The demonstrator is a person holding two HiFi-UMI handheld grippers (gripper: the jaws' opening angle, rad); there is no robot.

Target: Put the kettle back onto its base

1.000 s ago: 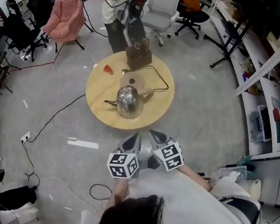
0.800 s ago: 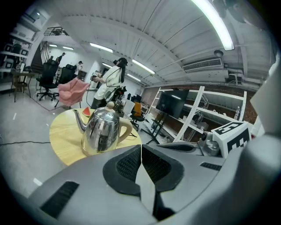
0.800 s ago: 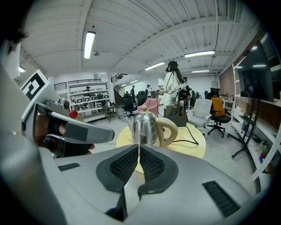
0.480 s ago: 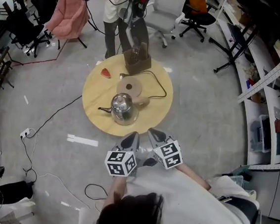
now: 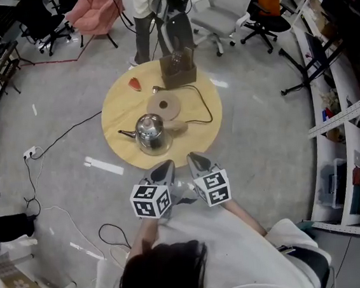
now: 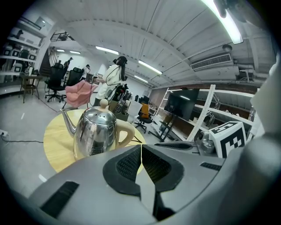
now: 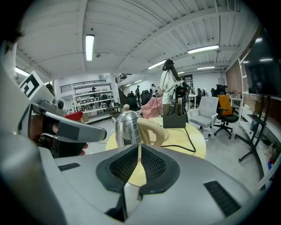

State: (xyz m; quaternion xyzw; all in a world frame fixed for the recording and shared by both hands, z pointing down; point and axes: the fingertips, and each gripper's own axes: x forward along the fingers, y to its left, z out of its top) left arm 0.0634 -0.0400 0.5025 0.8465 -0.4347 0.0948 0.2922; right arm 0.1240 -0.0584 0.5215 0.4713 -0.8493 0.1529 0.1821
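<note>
Plainly, neither tong carries anything. Left gripper [image 5: 163, 169] hangs just short of the table's near edge, its marker cube toward the person. The left gripper view shows its jaws pressed together with nothing between them.

Ahead lies a round yellow table [image 5: 116, 112]. A small red object [image 5: 136, 84] sits at its back left. The kettle [image 5: 150, 132] stands upright on the bare tabletop near the front edge: steel body, spout pointing left in the head view, cream handle to the right. The base [image 5: 164, 105], a round tan disc, lies just behind it and slightly right, with nothing on it. Whether the two touch, I cannot tell. A dark cord [image 5: 210, 111] loops from the base toward the table's right side. A brown holder [image 5: 178, 69] with dark items stands at the far edge.

Right gripper [image 5: 196, 161] hangs beside the left one, level with it, jaws closed to a thin slit and empty. The kettle shows straight beyond them in the right gripper view.
</note>
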